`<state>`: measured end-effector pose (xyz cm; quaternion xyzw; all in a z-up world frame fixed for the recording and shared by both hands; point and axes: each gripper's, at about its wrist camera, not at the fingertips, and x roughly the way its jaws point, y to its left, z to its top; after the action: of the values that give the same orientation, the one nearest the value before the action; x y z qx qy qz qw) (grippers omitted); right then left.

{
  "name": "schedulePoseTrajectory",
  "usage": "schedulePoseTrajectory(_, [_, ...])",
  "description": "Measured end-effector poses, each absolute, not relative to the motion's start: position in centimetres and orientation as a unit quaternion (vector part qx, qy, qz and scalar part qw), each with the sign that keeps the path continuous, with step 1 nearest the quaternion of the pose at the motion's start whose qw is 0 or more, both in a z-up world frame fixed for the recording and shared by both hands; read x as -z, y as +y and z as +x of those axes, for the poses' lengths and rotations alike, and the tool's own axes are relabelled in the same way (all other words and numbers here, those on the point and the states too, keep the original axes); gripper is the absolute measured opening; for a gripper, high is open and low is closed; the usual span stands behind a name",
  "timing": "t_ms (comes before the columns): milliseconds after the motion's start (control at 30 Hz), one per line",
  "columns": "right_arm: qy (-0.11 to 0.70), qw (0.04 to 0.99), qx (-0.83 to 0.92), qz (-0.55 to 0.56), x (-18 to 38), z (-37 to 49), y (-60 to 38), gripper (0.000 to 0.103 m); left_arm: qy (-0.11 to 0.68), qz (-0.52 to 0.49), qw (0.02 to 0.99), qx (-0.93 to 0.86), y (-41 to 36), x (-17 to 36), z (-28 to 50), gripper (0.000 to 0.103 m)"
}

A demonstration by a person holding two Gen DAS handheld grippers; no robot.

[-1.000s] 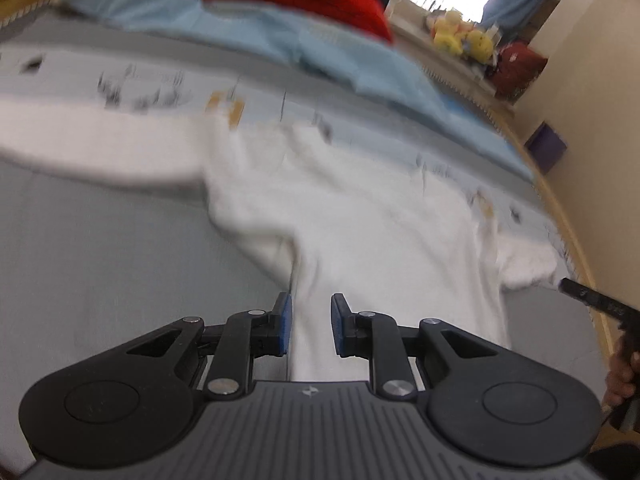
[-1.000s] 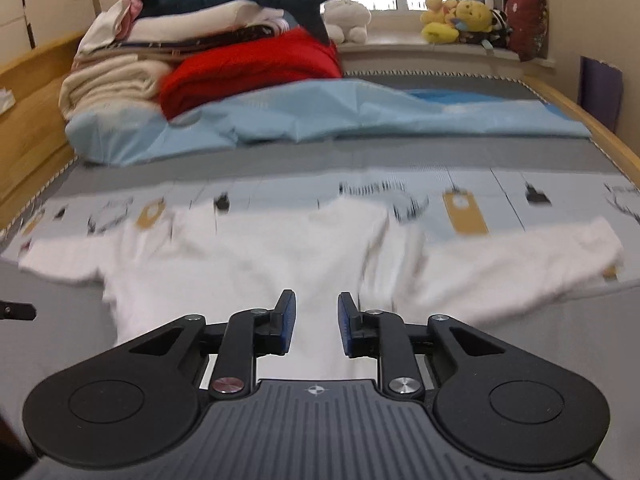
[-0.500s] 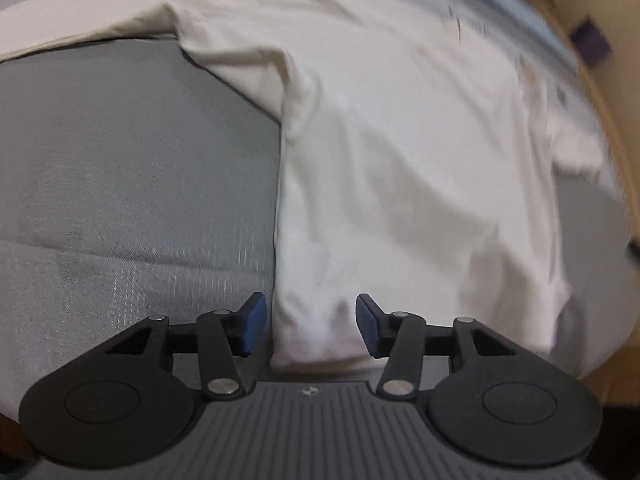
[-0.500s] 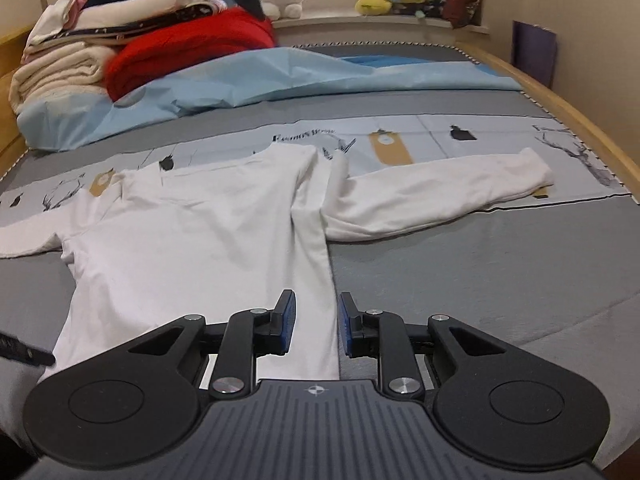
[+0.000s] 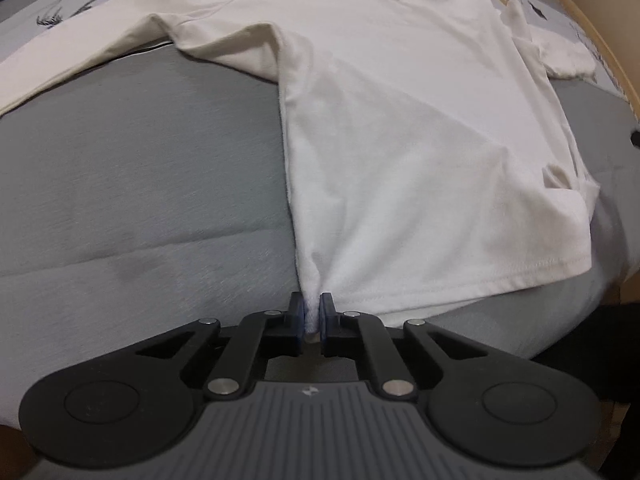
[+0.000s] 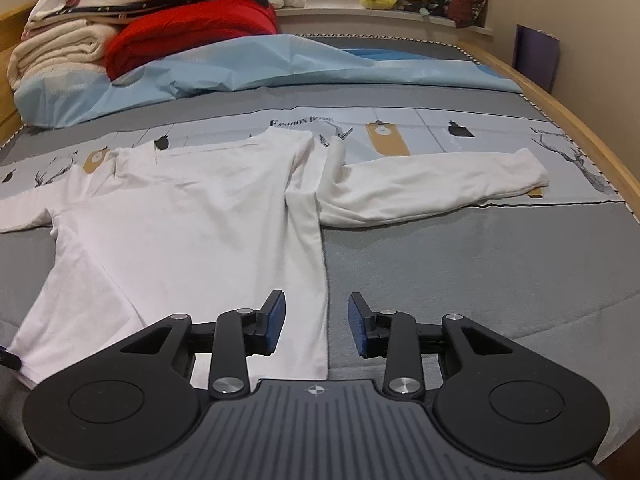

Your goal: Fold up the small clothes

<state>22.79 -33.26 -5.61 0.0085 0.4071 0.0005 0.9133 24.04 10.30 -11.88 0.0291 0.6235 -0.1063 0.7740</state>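
In the left wrist view, the left gripper (image 5: 312, 314) had just closed, its blue pads pinching the near hem corner of the white shirt (image 5: 400, 140), which lay flat on the grey bedspread (image 5: 140, 180) with one sleeve stretched away along the top edge. In the right wrist view, the right gripper (image 6: 316, 322) had just been opening; its jaws stood partly apart over the shirt's (image 6: 192, 232) other near hem corner, with the side edge between them but not pressed. Beyond the shirt lay a light blue sheet (image 6: 260, 68) and, further back, a red blanket (image 6: 192, 36).
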Motion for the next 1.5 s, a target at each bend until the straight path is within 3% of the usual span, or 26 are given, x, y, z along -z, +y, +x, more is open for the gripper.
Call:
schedulePoseTrajectory(333, [0.455,0.887,-0.069,-0.041,8.0,23.8,-28.9,0.036,0.641,0.120,0.750,0.109,11.9,11.2,22.5,0.011])
schedulePoseTrajectory(600, [0.517,0.836,-0.151,-0.102,11.6,24.3,-23.5,0.044,0.632,0.093,0.762,0.107,12.9,9.4,22.2,0.011])
schedulePoseTrajectory(633, [0.523,0.832,-0.150,-0.111,11.9,24.3,-23.2,0.045,0.631,0.079,0.764,0.113,13.1,9.2,22.4,0.015])
schedulePoseTrajectory(733, [0.534,0.821,-0.134,-0.154,12.7,24.0,-22.6,0.045,0.631,0.045,0.766,0.114,12.8,9.7,22.3,0.044])
schedulePoseTrajectory(800, [0.534,0.820,-0.129,-0.159,12.6,23.7,-23.1,0.042,0.639,0.033,0.760,0.112,12.5,10.6,22.9,0.044])
schedulePoseTrajectory(833, [0.529,0.825,-0.129,-0.149,12.1,23.5,-23.7,0.035,0.643,0.029,0.758,0.110,12.3,11.0,23.2,0.044])
schedulePoseTrajectory(867, [0.523,0.831,-0.128,-0.140,11.7,23.4,-24.3,0.023,0.646,0.028,0.755,0.106,12.1,11.3,23.4,0.044])
schedulePoseTrajectory(933, [0.514,0.842,-0.119,-0.118,10.6,22.9,-25.9,0.011,0.650,0.038,0.753,0.095,11.5,11.8,24.0,0.042])
schedulePoseTrajectory(967, [0.512,0.845,-0.116,-0.106,10.1,22.9,-26.8,0.009,0.652,0.044,0.752,0.093,11.2,12.0,24.2,0.035])
schedulePoseTrajectory(1033, [0.504,0.853,-0.115,-0.074,8.8,22.4,-29.0,0.008,0.657,0.065,0.745,0.096,10.3,12.3,24.2,0.019])
schedulePoseTrajectory(1133, [0.494,0.859,-0.125,-0.038,7.3,21.2,-31.7,0.007,0.649,0.119,0.744,0.106,9.0,12.0,23.4,0.007])
schedulePoseTrajectory(1333, [0.488,0.860,-0.151,0.000,5.7,18.7,-35.6,0.007,0.621,0.168,0.758,0.109,9.4,9.2,20.8,0.005])
schedulePoseTrajectory(1500, [0.576,0.803,-0.152,-0.035,9.1,17.8,-36.4,0.009,0.634,0.209,0.730,0.147,8.8,9.7,18.4,0.007])
